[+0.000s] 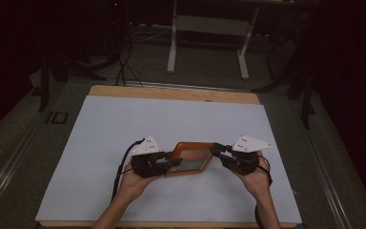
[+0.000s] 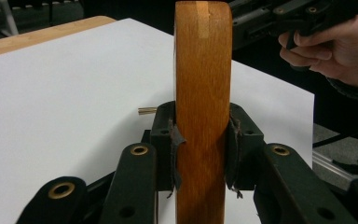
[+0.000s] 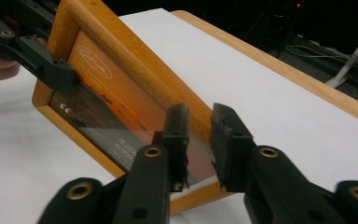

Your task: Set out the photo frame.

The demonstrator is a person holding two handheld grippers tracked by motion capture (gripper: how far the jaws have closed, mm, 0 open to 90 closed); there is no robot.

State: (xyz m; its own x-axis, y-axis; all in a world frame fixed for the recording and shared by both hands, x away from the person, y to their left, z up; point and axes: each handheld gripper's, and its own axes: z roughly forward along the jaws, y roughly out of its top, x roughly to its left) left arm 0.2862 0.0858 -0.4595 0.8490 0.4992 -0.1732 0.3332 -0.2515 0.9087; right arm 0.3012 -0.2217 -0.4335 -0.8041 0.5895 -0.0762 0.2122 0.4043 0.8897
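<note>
Wooden picture frame [image 1: 190, 159] sits in my near-centre patch of the white sheet [image 1: 124, 129], between both grippers, lifted at an angle rather than lying flat. In the right gripper view it leans tilted, orange-brown insert and dark lower band facing me, thick rim all round.

Left gripper [image 1: 164, 162] has it: in the left gripper view both pads press on the frame's edge from either side, jaws closed down to the rim's thickness, wood running straight up between them. Solid clamp on the frame's left end.

Right gripper [image 1: 218, 151] is at the frame's right corner. In the right gripper view its jaws stand partly apart with a clear gap, straddling the frame's lower rim; I can't tell whether either pad touches the wood, no squeeze visible. So the right one is parted and holding nothing, and the frame hangs on the left grip alone.

Edges: sheet's near edge is close behind my wrists; its far edge meets a bare strip of wooden table [image 1: 171, 92]. Right edge of the sheet is near the right hand [image 1: 255, 179], table drop-off just beyond. Left side has wide bare sheet. Far half of the sheet is open too. Past the table, white desk legs [image 1: 172, 43] and cables on the floor, well apart.
</note>
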